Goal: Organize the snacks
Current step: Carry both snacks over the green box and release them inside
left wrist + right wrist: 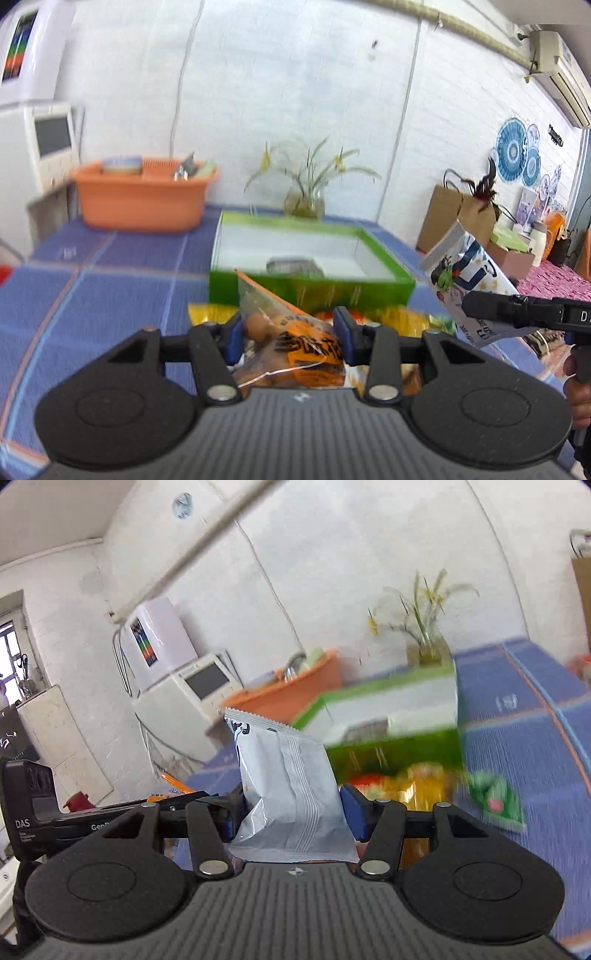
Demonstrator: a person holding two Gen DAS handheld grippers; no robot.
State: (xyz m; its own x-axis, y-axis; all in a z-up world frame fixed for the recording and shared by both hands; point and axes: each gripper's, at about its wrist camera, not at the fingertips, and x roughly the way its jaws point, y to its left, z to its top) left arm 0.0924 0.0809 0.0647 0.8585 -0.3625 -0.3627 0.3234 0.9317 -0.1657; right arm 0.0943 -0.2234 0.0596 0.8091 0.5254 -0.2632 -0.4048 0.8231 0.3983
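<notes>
left gripper (291, 338): jaws drawn close and clenched on a clear snack bag with an orange label (295, 347), its blue pads pressing both sides; round brown pieces show through the film, and a pointed orange-edged corner of the bag sticks up above the jaws. right gripper (291, 810): jaws set wide and grasping a white foil pouch (291, 794), which stands upright between the blue pads with its serrated top seam uppermost and a dark print near that seam; in the left wrist view the same pouch (469, 280) shows a printed face with blue lettering and a cartoon figure, held up to the right of the box. both packets are lifted above the blue checked surface (110, 273). just beyond the jaws stands an open green box (314, 258) with a white interior, a dark packet lying on its floor. yellow and red packets (417, 782) lie blurred on the surface before the box, with a green packet (498, 805) beside them. an orange basin (144, 195) and a glass vase of green stems (304, 192) stand at the far edge by the wall.
</notes>
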